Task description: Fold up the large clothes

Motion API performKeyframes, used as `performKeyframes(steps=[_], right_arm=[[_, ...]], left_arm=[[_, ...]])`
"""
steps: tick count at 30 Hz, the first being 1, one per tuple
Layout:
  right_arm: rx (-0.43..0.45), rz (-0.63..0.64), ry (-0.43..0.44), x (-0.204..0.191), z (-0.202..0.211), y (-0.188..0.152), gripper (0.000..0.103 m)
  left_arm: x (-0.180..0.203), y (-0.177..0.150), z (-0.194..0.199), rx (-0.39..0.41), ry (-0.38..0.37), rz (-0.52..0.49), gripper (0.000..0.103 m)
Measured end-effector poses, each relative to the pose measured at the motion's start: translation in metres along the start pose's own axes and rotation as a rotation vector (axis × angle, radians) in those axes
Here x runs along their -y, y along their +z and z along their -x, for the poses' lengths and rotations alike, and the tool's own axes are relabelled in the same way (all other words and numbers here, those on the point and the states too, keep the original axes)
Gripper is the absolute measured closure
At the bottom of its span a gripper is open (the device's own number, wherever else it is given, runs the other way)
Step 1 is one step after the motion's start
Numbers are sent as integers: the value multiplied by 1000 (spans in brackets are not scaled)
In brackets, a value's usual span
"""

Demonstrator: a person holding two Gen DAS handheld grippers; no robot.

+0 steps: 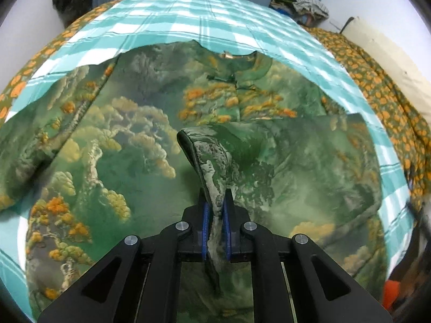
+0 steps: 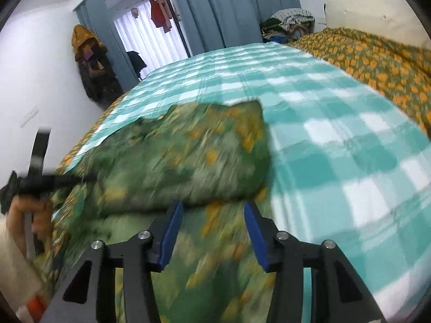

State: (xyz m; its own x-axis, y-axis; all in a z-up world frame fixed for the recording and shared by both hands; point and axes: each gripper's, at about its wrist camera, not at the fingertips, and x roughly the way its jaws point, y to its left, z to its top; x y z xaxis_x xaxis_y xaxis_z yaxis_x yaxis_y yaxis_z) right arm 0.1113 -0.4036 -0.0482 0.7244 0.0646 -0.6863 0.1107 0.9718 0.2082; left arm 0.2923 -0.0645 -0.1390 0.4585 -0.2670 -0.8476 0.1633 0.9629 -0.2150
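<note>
A large green garment (image 1: 140,145) with a printed landscape and orange trees lies spread on the teal checked bedsheet (image 1: 188,16), its collar (image 1: 237,78) at the far side. My left gripper (image 1: 215,207) is shut on a raised fold of this garment, and the cloth runs up between the blue pads. In the blurred right wrist view the garment (image 2: 183,156) is partly bunched over itself. My right gripper (image 2: 214,212) hovers over its near part with its pads apart and nothing pinched. A hand holding the left gripper (image 2: 35,180) shows at the left edge.
An orange-flowered quilt (image 2: 377,62) lies along the bed's right side. A pile of clothes (image 2: 288,24) sits at the far corner by blue curtains (image 2: 229,8). Dark coats (image 2: 91,62) hang on the left wall. Bare checked sheet (image 2: 336,140) stretches right of the garment.
</note>
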Motion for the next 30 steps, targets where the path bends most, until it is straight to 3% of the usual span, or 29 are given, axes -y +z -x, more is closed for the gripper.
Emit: performKeyframes(steps=[5,10,12,17,24,27,28,30], right_arm=[[-57,36,-1,4,-65,43,63],[-241,11,-30,20,-141,22,66],[-231,8,-22,22,-144,17,66],[-322,62,-54,11,-147,38,66],[-209,4,-37,14,-170,105,66],[-266,-62,-37,23,-204,102,65],[-325,-89,-28,28,-220,92,65],[-326,-102,-24,29,-226,85,65]], left_arm=[[3,-5,-11,14,18,0,88],[-2,-15,-24,27,5,-11,81],[-3,-19,-26,43,2,-25,80],[-6,-25,-28,69,-11,-22,79],[-6,-28,-28,80,-14,-18,79],[-6,-30,-29,85,-10,-21,79],[-6,-30,-29,85,-9,-22,79],[-6,-31,-29,85,-11,-20,79]])
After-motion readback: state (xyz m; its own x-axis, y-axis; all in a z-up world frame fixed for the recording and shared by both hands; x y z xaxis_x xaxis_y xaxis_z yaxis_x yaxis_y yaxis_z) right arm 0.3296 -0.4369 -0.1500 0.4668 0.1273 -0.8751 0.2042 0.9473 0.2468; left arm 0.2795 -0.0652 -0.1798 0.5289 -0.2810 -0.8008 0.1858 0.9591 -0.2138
